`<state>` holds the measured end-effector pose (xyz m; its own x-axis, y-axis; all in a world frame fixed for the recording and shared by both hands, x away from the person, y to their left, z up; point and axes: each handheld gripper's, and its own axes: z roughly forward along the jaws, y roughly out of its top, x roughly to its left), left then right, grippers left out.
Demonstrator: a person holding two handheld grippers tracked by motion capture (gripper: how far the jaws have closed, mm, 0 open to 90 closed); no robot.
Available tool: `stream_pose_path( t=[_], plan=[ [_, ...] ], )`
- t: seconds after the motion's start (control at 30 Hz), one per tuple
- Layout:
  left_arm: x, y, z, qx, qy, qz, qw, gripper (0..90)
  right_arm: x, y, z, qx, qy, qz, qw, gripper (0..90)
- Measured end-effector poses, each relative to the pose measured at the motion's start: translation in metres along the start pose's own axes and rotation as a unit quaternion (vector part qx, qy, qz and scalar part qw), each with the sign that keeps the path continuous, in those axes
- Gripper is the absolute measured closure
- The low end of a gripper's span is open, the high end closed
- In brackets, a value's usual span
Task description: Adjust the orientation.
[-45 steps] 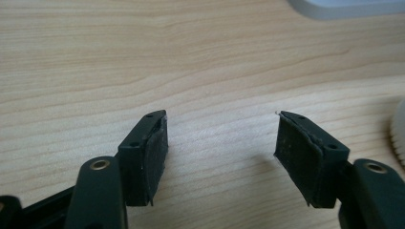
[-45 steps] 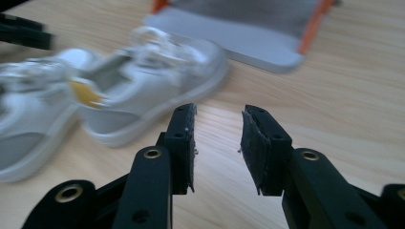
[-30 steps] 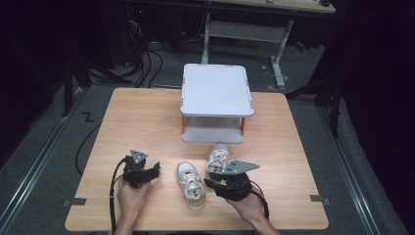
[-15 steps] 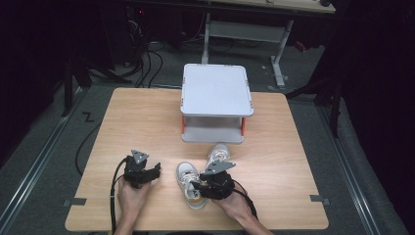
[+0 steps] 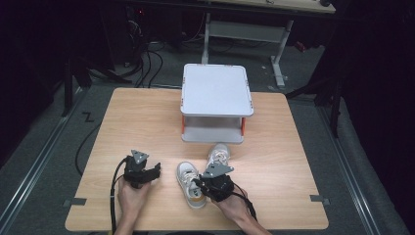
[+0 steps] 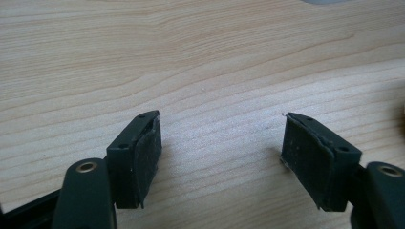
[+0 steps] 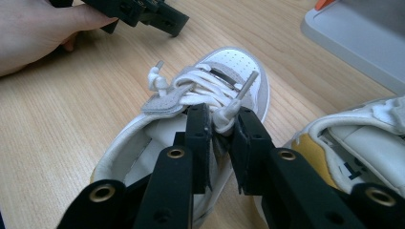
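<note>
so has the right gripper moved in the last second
Yes. Against the grey stand, the right gripper has shifted left onto the near shoe, its jaws now pinching the tongue and laces.

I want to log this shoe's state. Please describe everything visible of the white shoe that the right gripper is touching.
The white shoe is a small sneaker with a perforated toe, grey trim, white laces and a yellowish heel lining. It stands upright on the wooden table, toe pointing away from the person, near the second shoe. The right gripper has its jaws closed on a lace end at the tongue.
</note>
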<state>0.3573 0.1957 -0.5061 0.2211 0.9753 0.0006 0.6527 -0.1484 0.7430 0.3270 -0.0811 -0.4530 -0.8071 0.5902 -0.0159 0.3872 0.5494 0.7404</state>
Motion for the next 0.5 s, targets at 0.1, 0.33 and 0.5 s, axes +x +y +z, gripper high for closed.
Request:
stream_pose_path(
  t=[0.1, 0.33, 0.5],
  plan=[
    [0.0, 0.0, 0.0, 0.0, 0.0, 0.0, 1.0, 30.1, 0.001, 0.0, -0.001, -0.001, -0.004, -0.005, 1.0, 80.1],
    [0.0, 0.0, 0.0, 0.0, -0.001, 0.0, 1.0, 29.9, -0.002, 0.001, -0.006, -0.015, -0.006, 0.004, 0.9999, 81.7],
    [0.0, 0.0, 0.0, 0.0, -0.002, -0.001, 1.0, 29.9, -0.001, 0.004, -0.012, -0.026, -0.003, -0.003, 0.9997, 81.9]
  ],
)
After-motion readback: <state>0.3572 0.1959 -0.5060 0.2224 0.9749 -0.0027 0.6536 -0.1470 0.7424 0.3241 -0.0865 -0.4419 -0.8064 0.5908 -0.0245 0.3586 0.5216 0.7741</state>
